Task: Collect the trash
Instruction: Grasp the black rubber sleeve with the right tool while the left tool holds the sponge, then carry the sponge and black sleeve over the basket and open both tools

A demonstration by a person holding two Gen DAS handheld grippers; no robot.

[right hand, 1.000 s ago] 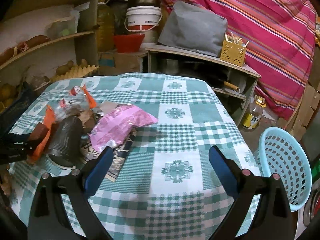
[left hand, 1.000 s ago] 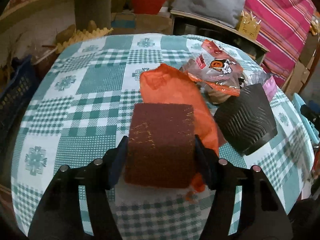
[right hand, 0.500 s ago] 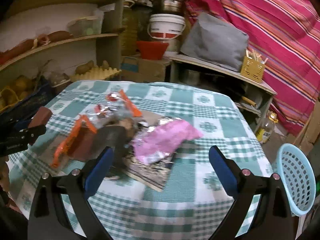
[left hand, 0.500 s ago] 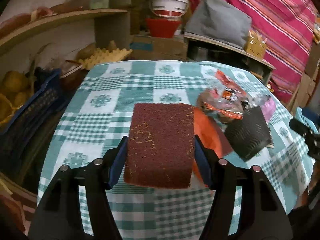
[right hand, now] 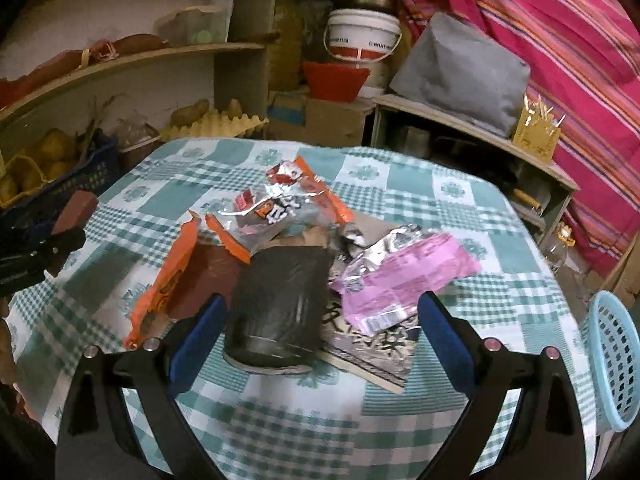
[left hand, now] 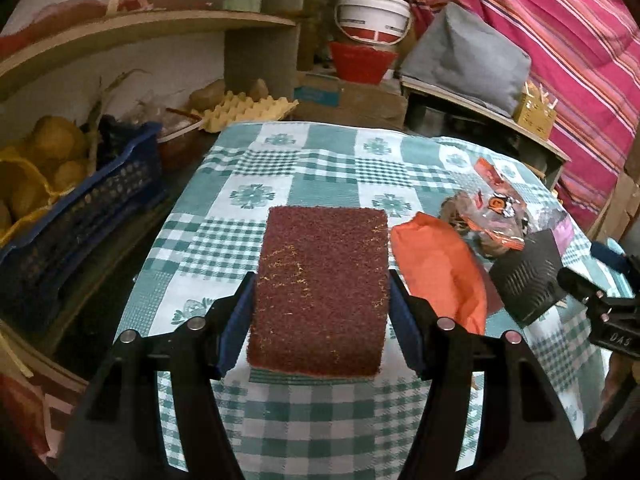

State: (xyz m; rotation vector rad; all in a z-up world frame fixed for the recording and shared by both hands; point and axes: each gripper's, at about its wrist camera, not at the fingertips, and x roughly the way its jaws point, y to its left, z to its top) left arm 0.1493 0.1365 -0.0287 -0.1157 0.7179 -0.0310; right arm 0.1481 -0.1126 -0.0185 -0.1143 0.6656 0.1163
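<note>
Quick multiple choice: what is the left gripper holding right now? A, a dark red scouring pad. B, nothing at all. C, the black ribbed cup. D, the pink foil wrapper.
A: in the left wrist view the left gripper has both blue pads pressed against the sides of the dark red scouring pad, held up over the checked tablecloth.

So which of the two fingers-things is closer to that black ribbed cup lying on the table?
Right. The right gripper is open with the black ribbed cup between its fingers; the left gripper, holding a dark red scouring pad, is off to the cup's side.
</note>
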